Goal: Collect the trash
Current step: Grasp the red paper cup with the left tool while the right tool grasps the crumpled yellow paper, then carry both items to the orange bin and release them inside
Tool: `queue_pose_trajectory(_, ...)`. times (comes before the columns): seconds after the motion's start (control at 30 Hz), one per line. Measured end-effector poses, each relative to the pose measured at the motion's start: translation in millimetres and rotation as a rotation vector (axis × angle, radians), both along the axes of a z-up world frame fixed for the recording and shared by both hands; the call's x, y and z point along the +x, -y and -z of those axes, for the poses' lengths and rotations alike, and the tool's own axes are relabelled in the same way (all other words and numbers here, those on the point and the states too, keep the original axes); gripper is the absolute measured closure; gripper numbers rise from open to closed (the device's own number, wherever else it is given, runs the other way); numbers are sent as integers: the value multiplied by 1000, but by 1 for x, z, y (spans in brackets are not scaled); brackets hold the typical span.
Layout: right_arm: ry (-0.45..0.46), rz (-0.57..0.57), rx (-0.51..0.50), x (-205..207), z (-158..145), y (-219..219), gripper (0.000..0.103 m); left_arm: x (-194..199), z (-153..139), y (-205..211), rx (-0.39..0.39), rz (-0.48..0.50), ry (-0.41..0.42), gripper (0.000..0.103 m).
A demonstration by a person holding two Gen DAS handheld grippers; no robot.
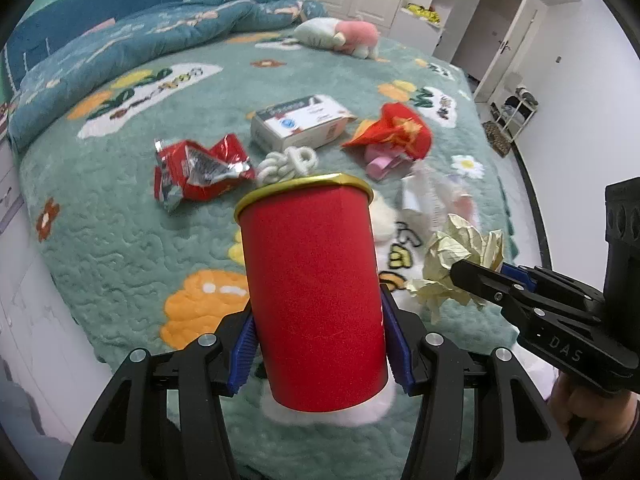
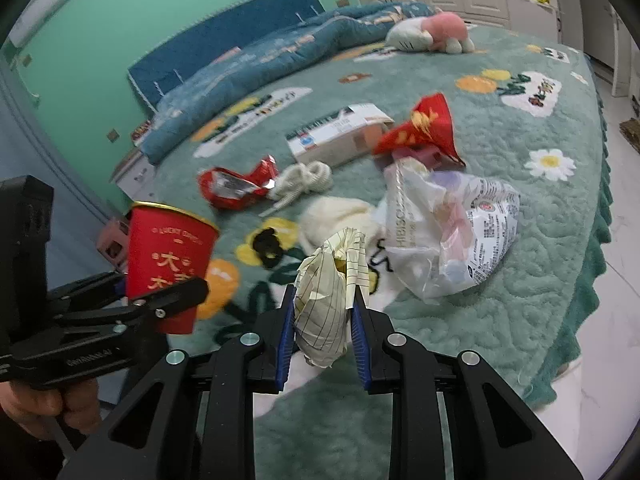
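My left gripper (image 1: 318,344) is shut on a red paper cup (image 1: 316,292) with a gold rim, held upright above the bed; the same red paper cup (image 2: 170,264) shows at the left of the right wrist view. My right gripper (image 2: 322,320) is shut on a crumpled ball of yellow lined paper (image 2: 328,300), its blue pads pressing both sides. That yellow lined paper (image 1: 460,260) appears at the right of the left wrist view, with the right gripper (image 1: 476,276) on it. On the green bedspread (image 1: 132,248) lie a red foil wrapper (image 1: 200,172), a white carton (image 1: 300,120) and a red paper bag (image 1: 396,132).
A clear plastic bag (image 2: 452,232) with printed text lies just beyond the right gripper. A knotted white cord (image 2: 304,178), a black hair tie (image 2: 268,244) and a pink item (image 1: 380,164) sit among the litter. A plush toy (image 1: 340,36) and blue quilt (image 1: 132,40) lie far back.
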State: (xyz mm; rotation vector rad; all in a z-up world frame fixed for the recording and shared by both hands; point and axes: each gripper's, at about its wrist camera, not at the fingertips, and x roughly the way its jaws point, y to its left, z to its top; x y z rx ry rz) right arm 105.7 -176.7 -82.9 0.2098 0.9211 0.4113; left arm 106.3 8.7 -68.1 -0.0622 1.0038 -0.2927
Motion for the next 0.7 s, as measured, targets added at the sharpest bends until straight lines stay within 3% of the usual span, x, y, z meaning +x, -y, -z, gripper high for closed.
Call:
queue_pose_trajectory(0.43,135,15,69,-68,-55,23,77,-53,-42,29,20,60,106,47)
queue_pose_trajectory(0.7,197,129,84,-121,-73,74,77,-82,-58,83,25,205,159,47)
